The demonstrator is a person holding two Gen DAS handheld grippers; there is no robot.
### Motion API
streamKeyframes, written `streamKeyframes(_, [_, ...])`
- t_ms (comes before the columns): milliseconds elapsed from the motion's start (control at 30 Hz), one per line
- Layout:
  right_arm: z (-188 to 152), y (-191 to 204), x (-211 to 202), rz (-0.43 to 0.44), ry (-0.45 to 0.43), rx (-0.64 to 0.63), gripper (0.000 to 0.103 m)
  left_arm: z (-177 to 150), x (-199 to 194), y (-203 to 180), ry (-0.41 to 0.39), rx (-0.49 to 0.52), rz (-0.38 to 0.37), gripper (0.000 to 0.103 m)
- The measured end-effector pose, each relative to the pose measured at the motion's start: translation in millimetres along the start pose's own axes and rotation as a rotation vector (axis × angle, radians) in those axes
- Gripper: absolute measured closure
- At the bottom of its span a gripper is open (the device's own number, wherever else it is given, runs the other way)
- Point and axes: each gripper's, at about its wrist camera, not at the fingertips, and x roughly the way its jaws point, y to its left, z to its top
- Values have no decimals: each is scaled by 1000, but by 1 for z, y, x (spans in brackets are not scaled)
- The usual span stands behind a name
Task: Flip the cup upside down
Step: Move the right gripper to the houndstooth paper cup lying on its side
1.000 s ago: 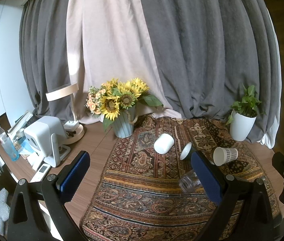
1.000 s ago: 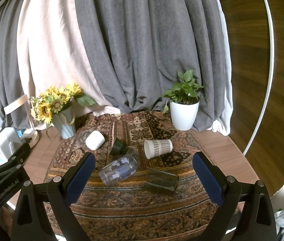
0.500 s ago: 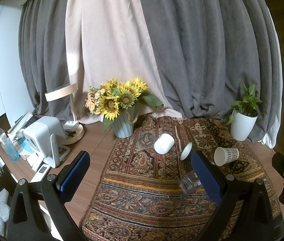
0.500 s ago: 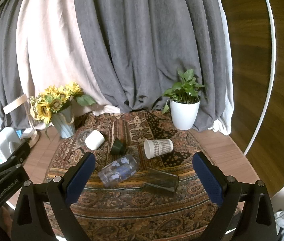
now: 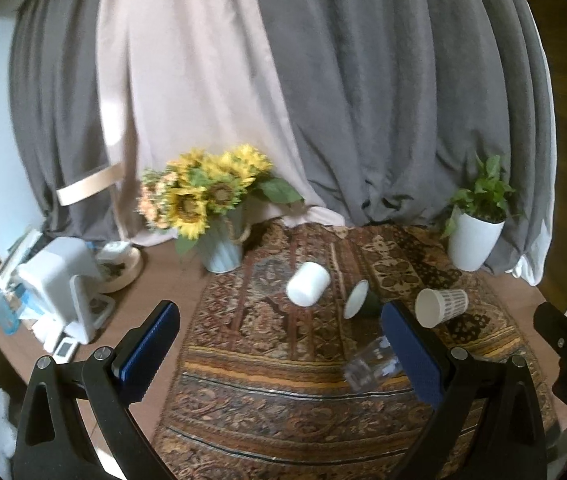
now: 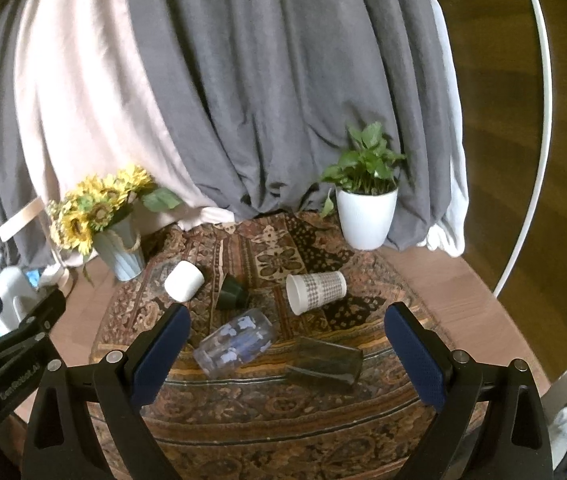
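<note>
Several cups lie on their sides on a patterned rug (image 6: 267, 420). A white cup (image 6: 184, 281) (image 5: 308, 284) is at the back left. A small dark green cup (image 6: 232, 293) (image 5: 360, 300) lies beside it. A patterned paper cup (image 6: 315, 292) (image 5: 441, 306) is to the right. A clear glass with blue print (image 6: 235, 343) (image 5: 371, 368) and a dark glass tumbler (image 6: 325, 364) lie nearest. My left gripper (image 5: 283, 356) and right gripper (image 6: 287, 358) are both open and empty, held above the rug's near side.
A sunflower vase (image 5: 223, 248) stands at the rug's back left and a white potted plant (image 6: 365, 216) at the back right. A white appliance (image 5: 63, 284), a lamp base and a bottle crowd the table's left side. Curtains hang behind.
Both views have shifted slightly and the left wrist view is blurred by motion. The cups lie as before and both grippers stay open.
</note>
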Motion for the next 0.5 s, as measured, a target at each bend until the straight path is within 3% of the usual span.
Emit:
streamKeyframes(367, [23,-2,59,-47,58,108,5,35,69,-34,76,119,-147,0])
streamKeyframes(500, [34,-1,78,-82,66,137,5,45,90,-38,90,137,-160,0])
